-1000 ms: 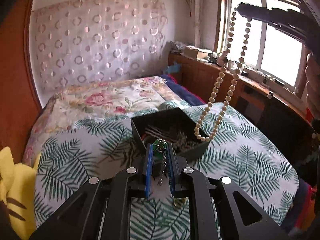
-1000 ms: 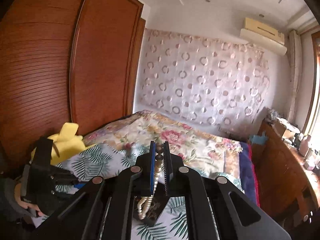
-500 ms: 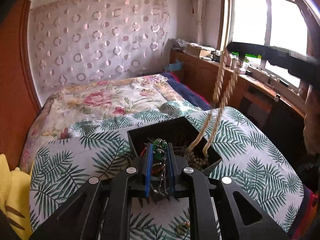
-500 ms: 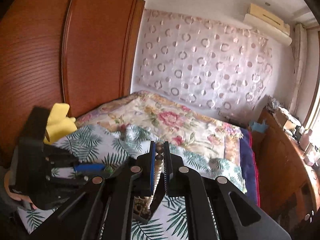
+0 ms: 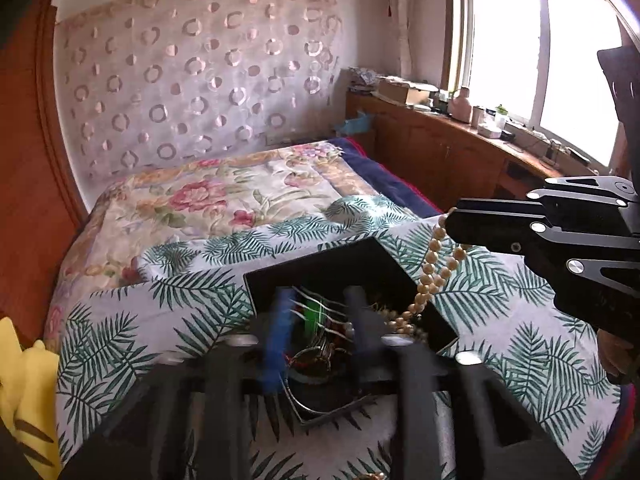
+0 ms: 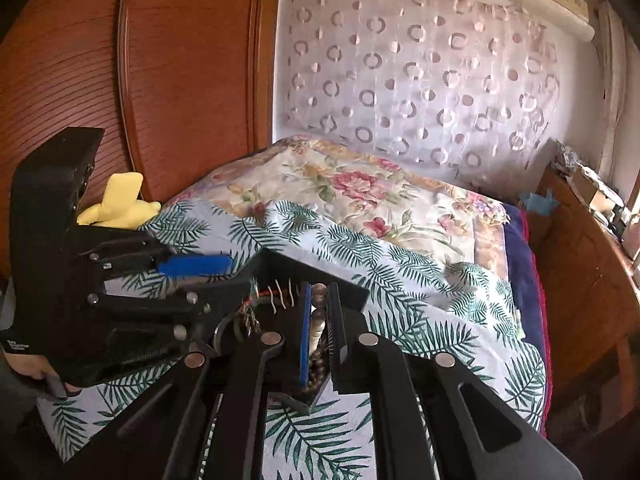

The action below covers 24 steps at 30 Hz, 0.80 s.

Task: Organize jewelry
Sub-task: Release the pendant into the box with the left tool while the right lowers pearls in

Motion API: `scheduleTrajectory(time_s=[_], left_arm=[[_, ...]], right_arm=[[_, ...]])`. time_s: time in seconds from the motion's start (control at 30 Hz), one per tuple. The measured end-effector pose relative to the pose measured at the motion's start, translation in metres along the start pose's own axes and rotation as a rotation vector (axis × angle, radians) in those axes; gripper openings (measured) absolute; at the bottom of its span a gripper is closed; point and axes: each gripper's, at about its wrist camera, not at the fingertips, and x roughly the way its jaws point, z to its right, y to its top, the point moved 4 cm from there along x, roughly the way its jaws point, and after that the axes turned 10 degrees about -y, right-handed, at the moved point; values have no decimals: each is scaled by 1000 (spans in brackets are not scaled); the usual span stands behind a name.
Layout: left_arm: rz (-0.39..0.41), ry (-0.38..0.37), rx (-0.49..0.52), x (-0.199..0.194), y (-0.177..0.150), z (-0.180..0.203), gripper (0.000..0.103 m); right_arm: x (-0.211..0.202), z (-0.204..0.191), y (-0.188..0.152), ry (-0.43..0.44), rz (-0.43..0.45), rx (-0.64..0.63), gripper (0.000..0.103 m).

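Lowering a pearl necklace point(image 5: 430, 276) into the black box point(image 5: 320, 268) looks like the step in hand. In the left wrist view the right tool point(image 5: 454, 220) enters from the right edge of the frame, narrowed onto the top of the strand; the beads hang down from it and their lower end already lies coiled inside the box, at its right side. The right wrist view shows the same grip from behind: beads stand between the two closed-in fingers at lower centre.

The left tool point(image 5: 316, 332) sits at the bottom centre of its own view, over the near part of the box. It is blurred, its fingers stand apart, and a green piece point(image 5: 310, 312) shows in the gap, but I cannot tell whether the piece is gripped or only seen through the gap.

The box rests on the palm-leaf cloth of the bed point(image 5: 160, 292), centre of the frame, and already holds a tangle of wire bangles and chains point(image 5: 320, 348).

Judging from this, the task is well on: most pieces are in the box. What is left is letting go of the necklace, settling the green piece, and possibly a small item point(image 5: 372, 476) just visible on the cloth at the bottom edge.
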Motion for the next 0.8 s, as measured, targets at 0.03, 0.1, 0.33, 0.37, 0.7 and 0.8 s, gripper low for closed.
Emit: scheduleTrajectory(time_s=[0.03, 0.1, 0.33, 0.37, 0.7, 0.8], left_arm=[[-2, 8, 0, 0, -2, -1, 46], [-8, 10, -3, 1, -5, -2, 48], [1, 17, -14, -13, -22, -4, 80], [2, 14, -16, -14, -24, -4, 82], [-8, -2, -23, -40, -58, -2, 95], [-23, -2, -32, -44, -73, -4, 95]], right_arm=[[0, 0, -1, 9, 1, 3, 10], [1, 3, -2, 5, 5, 12, 25], [-9, 3, -23, 37, 18, 48, 29], [-11, 2, -27, 43, 18, 49, 29], [-10, -38, -79, 157, -69, 23, 29], [-2, -48, -89, 177, -108, 9, 29]])
